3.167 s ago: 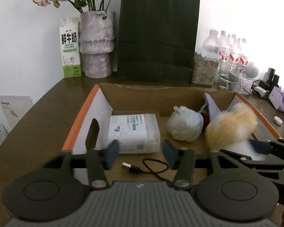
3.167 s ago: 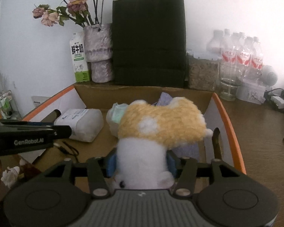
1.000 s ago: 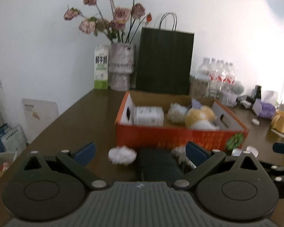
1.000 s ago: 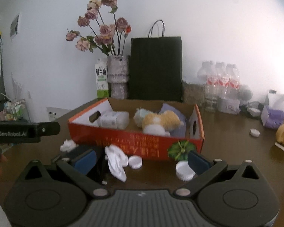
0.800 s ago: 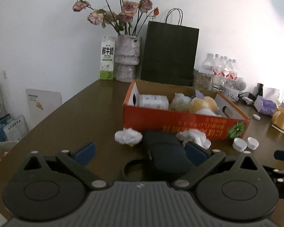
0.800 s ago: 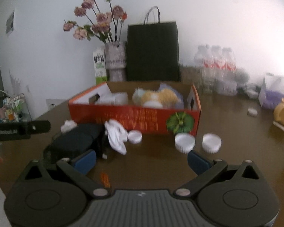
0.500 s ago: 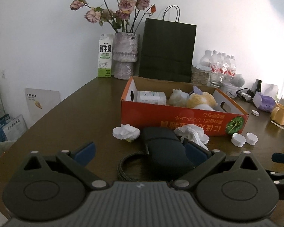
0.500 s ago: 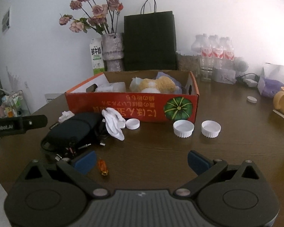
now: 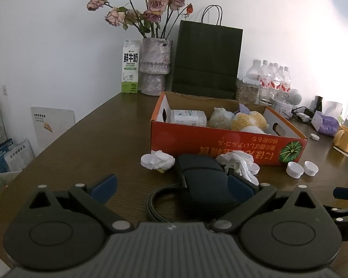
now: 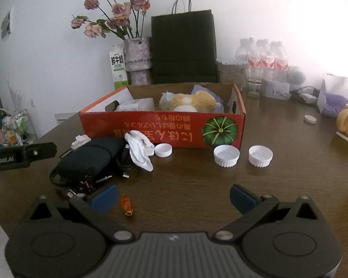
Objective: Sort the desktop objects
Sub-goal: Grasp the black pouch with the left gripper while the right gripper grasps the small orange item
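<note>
An orange cardboard box (image 9: 222, 144) (image 10: 164, 129) on the brown table holds a tissue pack (image 9: 188, 117), a white bag (image 9: 219, 118) and a yellow and white plush toy (image 9: 250, 121) (image 10: 192, 102). In front of it lie a black pouch (image 9: 204, 180) (image 10: 90, 157) with a braided cord, crumpled tissues (image 9: 159, 159) (image 10: 140, 150), white caps (image 10: 226, 155) (image 9: 294, 169) and an orange candy (image 10: 127, 205). My left gripper (image 9: 171, 186) is open, low over the pouch. My right gripper (image 10: 171, 197) is open and empty above bare table.
At the back stand a milk carton (image 9: 130, 67), a vase of roses (image 9: 154, 67), a black paper bag (image 9: 206, 62) and water bottles (image 9: 272, 81). A yellow mug (image 9: 344, 137) and purple tissue pack (image 9: 324, 122) sit at the right.
Both grippers have drawn back from the box and opened wide; the plush toy was let go into the box. In the last half second both views barely shifted.
</note>
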`<state>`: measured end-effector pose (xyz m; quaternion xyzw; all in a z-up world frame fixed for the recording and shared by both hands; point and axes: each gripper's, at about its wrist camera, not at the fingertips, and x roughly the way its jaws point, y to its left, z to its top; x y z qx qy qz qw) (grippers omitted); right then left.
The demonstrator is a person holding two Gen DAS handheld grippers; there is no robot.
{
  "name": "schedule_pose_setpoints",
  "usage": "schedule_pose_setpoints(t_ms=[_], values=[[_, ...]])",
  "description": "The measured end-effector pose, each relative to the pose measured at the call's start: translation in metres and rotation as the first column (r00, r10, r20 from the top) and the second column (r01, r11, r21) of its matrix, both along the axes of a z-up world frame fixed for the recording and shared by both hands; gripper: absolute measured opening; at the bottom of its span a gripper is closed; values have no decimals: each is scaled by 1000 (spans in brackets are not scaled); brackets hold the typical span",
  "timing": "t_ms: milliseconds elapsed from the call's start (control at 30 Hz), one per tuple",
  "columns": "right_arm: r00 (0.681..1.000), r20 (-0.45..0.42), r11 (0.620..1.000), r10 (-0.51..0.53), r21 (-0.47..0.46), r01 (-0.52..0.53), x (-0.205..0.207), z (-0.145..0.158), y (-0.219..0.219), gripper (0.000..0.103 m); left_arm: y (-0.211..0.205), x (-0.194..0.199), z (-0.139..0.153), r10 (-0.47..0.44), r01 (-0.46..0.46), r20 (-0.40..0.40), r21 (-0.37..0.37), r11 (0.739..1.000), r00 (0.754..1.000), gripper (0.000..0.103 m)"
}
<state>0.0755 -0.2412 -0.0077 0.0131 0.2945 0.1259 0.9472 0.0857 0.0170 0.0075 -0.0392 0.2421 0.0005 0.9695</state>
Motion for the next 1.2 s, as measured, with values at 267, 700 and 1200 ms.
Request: schedule_pose_setpoints(t_ms=[267, 700, 1200], values=[[1000, -3, 1000, -9, -16, 9, 3, -4, 0, 103, -1, 3, -1, -5, 5, -9, 1, 1000, 1000, 103], [998, -22, 998, 52, -19, -52, 12, -9, 7, 100, -5, 18, -3, -32, 32, -46, 3, 999, 998, 103], [971, -80, 971, 226, -56, -230, 22, -27, 47, 12, 3, 13, -7, -16, 17, -73, 17, 1000, 997, 103]])
